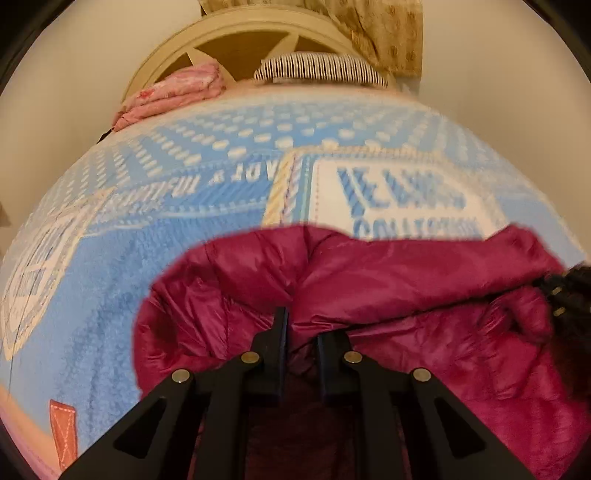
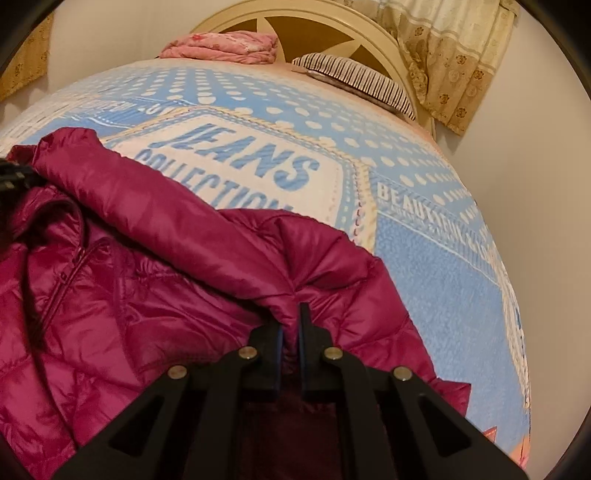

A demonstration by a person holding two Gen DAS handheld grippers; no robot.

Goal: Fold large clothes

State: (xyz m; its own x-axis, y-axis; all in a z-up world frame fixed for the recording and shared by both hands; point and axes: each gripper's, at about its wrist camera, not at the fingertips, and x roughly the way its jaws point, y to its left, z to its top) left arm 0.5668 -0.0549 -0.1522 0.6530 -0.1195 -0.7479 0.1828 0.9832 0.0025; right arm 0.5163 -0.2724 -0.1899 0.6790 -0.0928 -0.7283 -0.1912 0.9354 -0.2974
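Magenta puffer jacket (image 1: 388, 288) spread crumpled on a blue and white blanket (image 1: 122, 266) covering the bed, filling the lower half of both wrist views. In the right wrist view, zipper line running down at 9 o'clock, one quilted sleeve (image 2: 147, 192) stretching toward 10 o'clock over the "JEANS COLLECTION" print.

Left gripper (image 1: 301, 326) pinched on a fold of the jacket at 6 o'clock, jaws nearly together, shiny fabric bunched between the black fingers (image 1: 280, 332). Right gripper (image 2: 293, 321) clamped likewise on a puckered ridge of the jacket, jaws all but touching with cloth squeezed between. Seams radiating from each pinch.

Beyond the jacket, at 12 o'clock, a cream headboard (image 2: 332, 22) with fan-shaped cutouts. Folded pink bedding (image 2: 225, 46) just before it, striped pillow (image 2: 354, 77) beside that toward 1 o'clock. Floral curtain (image 2: 454, 55) hanging at 1 o'clock in the right wrist view. Dark blurred object at 3 o'clock in the left wrist view, unidentifiable.
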